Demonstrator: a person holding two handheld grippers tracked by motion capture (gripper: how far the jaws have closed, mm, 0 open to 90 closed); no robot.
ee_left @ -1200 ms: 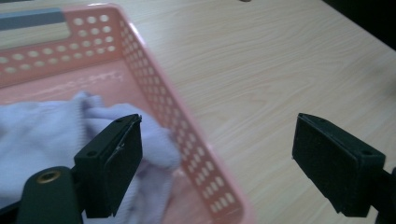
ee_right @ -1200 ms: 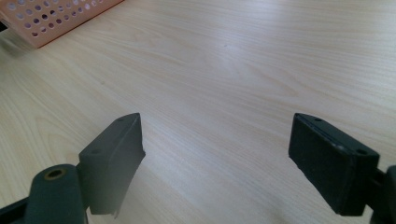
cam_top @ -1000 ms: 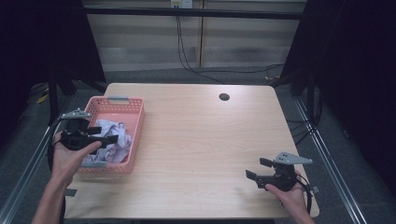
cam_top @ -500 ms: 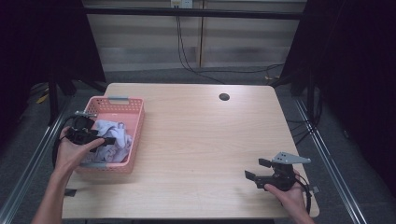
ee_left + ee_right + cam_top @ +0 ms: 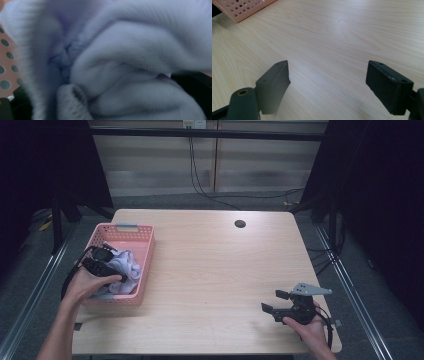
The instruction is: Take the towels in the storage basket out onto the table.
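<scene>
Your left gripper (image 5: 102, 262) is plunged into the pink perforated plastic basket (image 5: 145, 265) at the left side of the pale wooden table (image 5: 215, 270), its nose buried in the crumpled pale lavender knitted cloth (image 5: 125, 267) that lies inside. In the left gripper view the soft ribbed fabric (image 5: 120, 65) presses right up to the camera, with the dotted pink basket wall (image 5: 6, 60) showing at the left edge; the cloth covers the jaws, so you cannot tell whether they are spread or already pinched on a fold. Your right gripper (image 5: 277, 305) rests low near the front right corner of the table, well apart from the basket, and in the right gripper view its two black jaws stand wide apart with nothing between them over bare wood (image 5: 337, 42). The step in hand appears to be taking hold of the cloth in the basket. The next move likely calls for you to close firmly on a thick fold, then lift straight up so the fabric clears the basket rim without dragging the light basket along; your idle right gripper could steady the basket or receive the cloth.
</scene>
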